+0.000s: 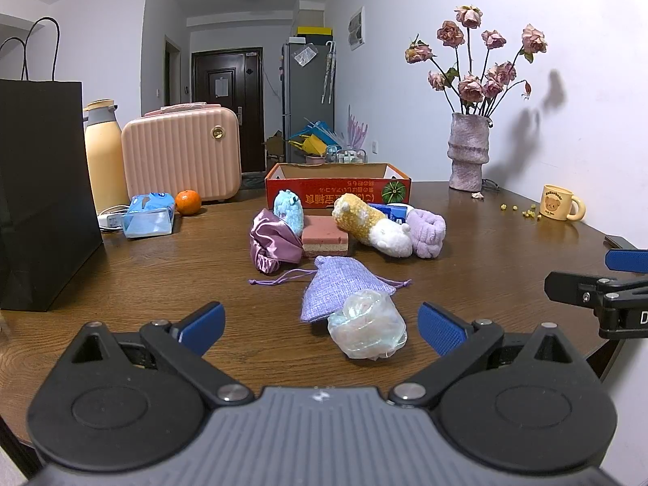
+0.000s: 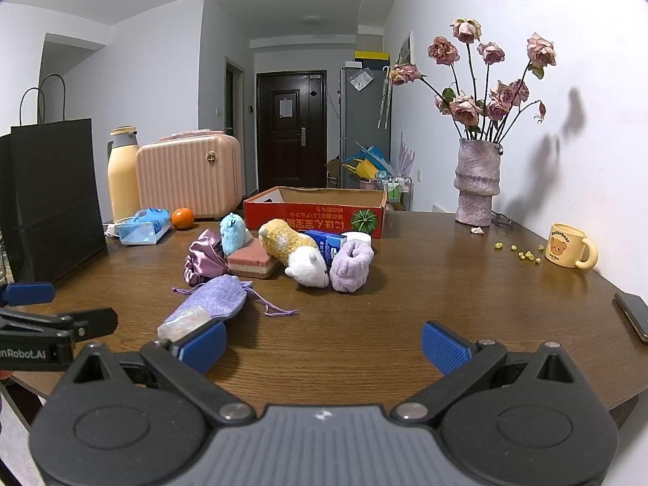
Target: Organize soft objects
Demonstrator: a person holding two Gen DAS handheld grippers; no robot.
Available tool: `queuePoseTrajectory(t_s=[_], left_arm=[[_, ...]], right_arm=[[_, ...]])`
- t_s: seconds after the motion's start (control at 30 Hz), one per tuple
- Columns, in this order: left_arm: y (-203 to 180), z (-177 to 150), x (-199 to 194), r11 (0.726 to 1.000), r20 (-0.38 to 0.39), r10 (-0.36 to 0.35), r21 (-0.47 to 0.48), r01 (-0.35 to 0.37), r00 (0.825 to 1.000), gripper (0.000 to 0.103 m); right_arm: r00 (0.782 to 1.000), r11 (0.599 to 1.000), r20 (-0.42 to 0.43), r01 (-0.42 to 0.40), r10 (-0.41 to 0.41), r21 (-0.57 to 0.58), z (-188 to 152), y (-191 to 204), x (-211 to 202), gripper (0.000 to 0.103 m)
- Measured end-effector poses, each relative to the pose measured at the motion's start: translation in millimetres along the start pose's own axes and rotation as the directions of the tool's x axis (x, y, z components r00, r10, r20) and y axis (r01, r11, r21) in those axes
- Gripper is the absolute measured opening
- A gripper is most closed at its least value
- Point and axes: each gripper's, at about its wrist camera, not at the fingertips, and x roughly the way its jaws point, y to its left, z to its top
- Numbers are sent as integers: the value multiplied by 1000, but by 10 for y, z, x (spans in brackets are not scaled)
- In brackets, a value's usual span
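Soft things lie in a cluster before a red cardboard box: a blue plush, a yellow-and-white plush, a purple satin pouch, a pink sponge, a lilac fuzzy band. Nearer lie a lilac drawstring bag and a clear mesh puff. My left gripper is open just before the puff. My right gripper is open over bare table, the puff at its left finger.
On the wooden table stand a black paper bag, a yellow flask, a pink case, an orange, a tissue pack, a vase of dried roses, a bear mug and a phone.
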Motion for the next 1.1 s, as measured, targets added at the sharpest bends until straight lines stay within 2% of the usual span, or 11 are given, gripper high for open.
queuePoseTrajectory(t_s=[1.1], left_arm=[[-29,-2,-7,1000,3,2,3,-2,1000,103]], right_arm=[[1000,1000,-2,-1,1,3,-9,-10,1,103]])
